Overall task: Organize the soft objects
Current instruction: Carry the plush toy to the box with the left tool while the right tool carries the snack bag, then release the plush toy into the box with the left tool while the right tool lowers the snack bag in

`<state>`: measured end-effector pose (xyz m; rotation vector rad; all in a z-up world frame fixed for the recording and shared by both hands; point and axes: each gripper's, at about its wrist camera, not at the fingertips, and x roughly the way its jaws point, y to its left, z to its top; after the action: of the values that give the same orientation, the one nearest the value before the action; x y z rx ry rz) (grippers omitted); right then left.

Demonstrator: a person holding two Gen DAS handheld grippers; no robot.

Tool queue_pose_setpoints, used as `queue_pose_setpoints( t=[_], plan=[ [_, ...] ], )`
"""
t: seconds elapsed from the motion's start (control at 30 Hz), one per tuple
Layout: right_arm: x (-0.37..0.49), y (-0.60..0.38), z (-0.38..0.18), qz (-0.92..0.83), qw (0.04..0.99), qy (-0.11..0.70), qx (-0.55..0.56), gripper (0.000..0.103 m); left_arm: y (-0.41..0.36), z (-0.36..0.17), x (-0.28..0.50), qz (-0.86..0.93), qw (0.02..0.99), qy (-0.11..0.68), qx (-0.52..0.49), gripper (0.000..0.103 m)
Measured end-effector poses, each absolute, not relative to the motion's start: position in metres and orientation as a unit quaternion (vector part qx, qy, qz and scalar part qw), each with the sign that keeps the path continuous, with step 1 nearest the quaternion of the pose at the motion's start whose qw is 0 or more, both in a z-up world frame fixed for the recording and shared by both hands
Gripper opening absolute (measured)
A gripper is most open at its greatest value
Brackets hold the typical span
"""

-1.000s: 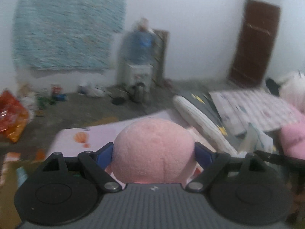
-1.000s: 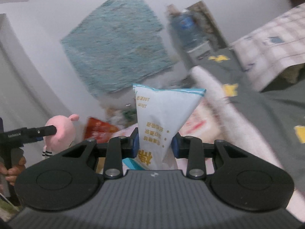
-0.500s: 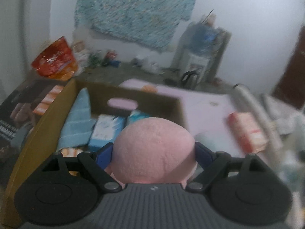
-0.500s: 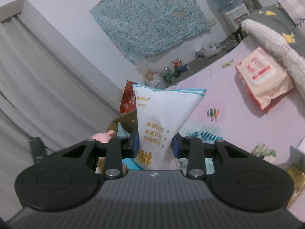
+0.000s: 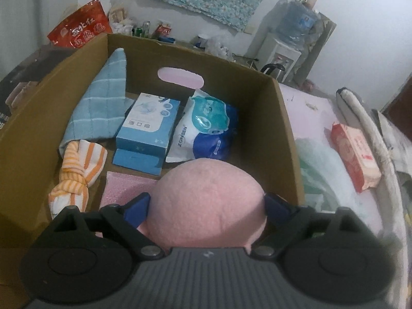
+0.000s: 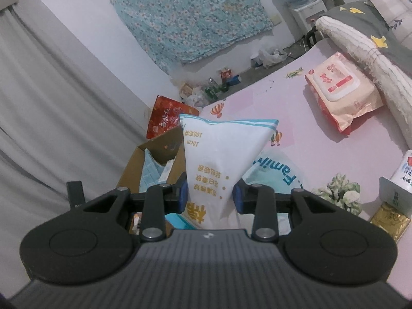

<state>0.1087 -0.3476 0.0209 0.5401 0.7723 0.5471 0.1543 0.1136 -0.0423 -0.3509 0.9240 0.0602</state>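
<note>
A pink plush toy (image 5: 208, 193) fills the gap between the blue pads of my left gripper (image 5: 206, 204); the pads still touch its sides while the jaws are opening. It hangs over the near right corner of an open cardboard box (image 5: 283, 134). Inside lie a blue towel (image 5: 103, 97), a blue tissue box (image 5: 146, 128), a white and blue wipes pack (image 5: 206, 126), an orange striped cloth (image 5: 77, 175) and a pink foam sheet (image 5: 121, 188). My right gripper (image 6: 209, 195) is shut on a white printed bag (image 6: 221, 159), just right of the box (image 6: 134, 164).
A pink play mat (image 6: 283, 97) carries a pink wipes pack (image 6: 340, 90) and a teal printed pack (image 6: 278, 177). A rolled white blanket (image 6: 360, 51) borders it on the right. A red bag (image 5: 77, 28) stands behind the box; a water dispenser (image 5: 283, 51) is by the wall.
My left gripper has come down with the plush toy from facing the room to hanging over the box. The right gripper swung with the white bag towards the mat and box, then held still.
</note>
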Motion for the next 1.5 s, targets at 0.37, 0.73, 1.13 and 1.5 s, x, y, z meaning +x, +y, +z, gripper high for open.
queue_pose_setpoints(
  t=[0.37,0.73,1.13,1.5],
  plan=[
    [0.111,-0.318,0.026,0.277,0.852,0.374,0.241,0.033,0.124,-0.030,0.143,0.013,0.890,0.410,-0.199,0.096],
    [0.131,-0.200,0.060,0.408,0.807,0.400,0.150,0.034,0.163,0.045,0.065,0.046,0.926,0.314,-0.203,0.097],
    [0.146,0.048,-0.003,0.523,0.719,0.436,-0.139,0.034,0.222,0.069,-0.022,0.154,0.931,0.257,-0.207,0.099],
    [0.113,0.107,-0.023,0.561,0.678,0.405,-0.248,0.065,0.250,0.051,-0.034,0.179,0.920,0.262,-0.230,0.099]
  ],
)
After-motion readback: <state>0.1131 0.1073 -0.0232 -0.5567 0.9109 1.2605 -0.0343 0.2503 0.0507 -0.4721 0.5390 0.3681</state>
